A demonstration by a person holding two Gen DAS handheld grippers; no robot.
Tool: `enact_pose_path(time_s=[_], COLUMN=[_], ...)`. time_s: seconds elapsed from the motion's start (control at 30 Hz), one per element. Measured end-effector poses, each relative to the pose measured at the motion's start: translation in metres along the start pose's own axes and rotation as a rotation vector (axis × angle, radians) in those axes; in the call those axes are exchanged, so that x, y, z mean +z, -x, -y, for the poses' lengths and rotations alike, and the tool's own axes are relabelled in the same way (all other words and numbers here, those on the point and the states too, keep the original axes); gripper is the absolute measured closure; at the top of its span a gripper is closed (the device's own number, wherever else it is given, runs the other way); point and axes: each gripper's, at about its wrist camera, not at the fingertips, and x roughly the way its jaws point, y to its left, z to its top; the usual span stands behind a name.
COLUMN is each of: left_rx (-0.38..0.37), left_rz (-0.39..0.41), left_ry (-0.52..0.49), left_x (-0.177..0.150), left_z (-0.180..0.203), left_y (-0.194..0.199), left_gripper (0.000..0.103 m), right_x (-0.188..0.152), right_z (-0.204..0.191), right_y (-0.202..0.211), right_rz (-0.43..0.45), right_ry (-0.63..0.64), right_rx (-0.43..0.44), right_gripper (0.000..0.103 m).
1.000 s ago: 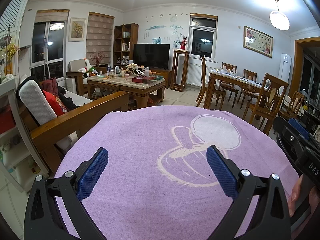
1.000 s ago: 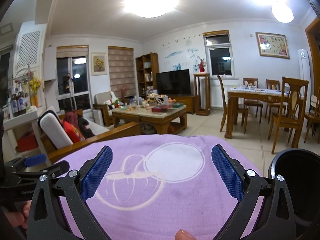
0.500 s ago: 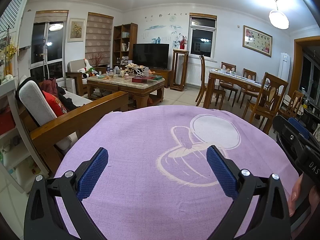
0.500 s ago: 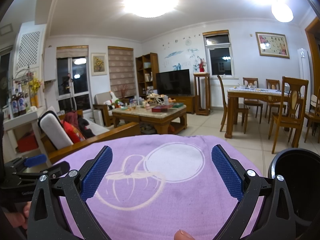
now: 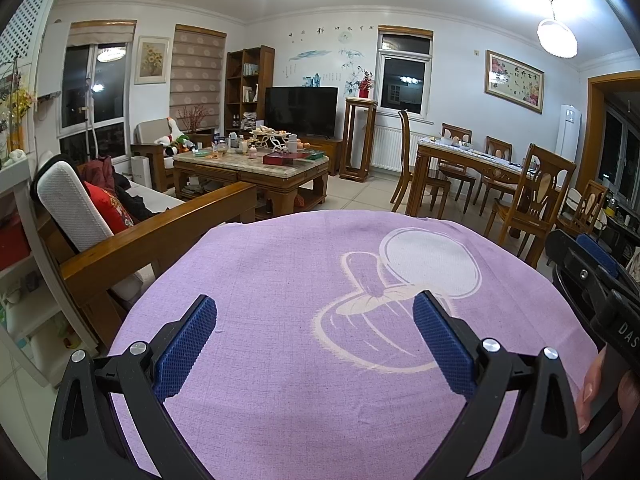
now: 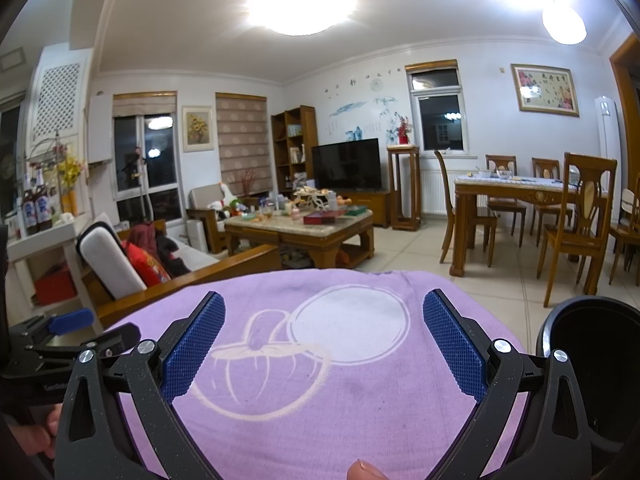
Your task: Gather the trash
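No trash is seen on the purple-clothed surface [image 5: 280,280], over whose near edge both the left gripper [image 5: 314,336] and right gripper [image 6: 322,340] are held wide open and empty, so neither is judged nearer.

The cloth [image 5: 288,320] is lilac purple with a faint woven grid, printed with a pale cream outline figure: a whitish disc [image 5: 430,262] and a ribbed bow shape below it. Over the cloth, the left tool [image 5: 315,340] and right tool [image 6: 324,346] are black, with blue dimpled pads [image 5: 186,346]. Right of the cloth, the bin [image 6: 592,364] is black. Left of it, a cushion [image 5: 110,206] is red.
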Motion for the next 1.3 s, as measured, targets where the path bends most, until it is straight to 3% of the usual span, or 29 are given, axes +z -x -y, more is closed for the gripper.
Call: enact_pose_path(time_s=[1.3], left_rx=[0.001], left_rz=[-0.006], left_ry=[-0.001], left_x=[0.0020], left_z=[-0.0017], left_y=[-0.0012], left_gripper=[0.005], right_x=[0.0000], right_z=[-0.0018], right_y=[0.0003], right_rz=[-0.001], right_ry=[0.000], right_rx=[-0.001], right_gripper=[0.005])
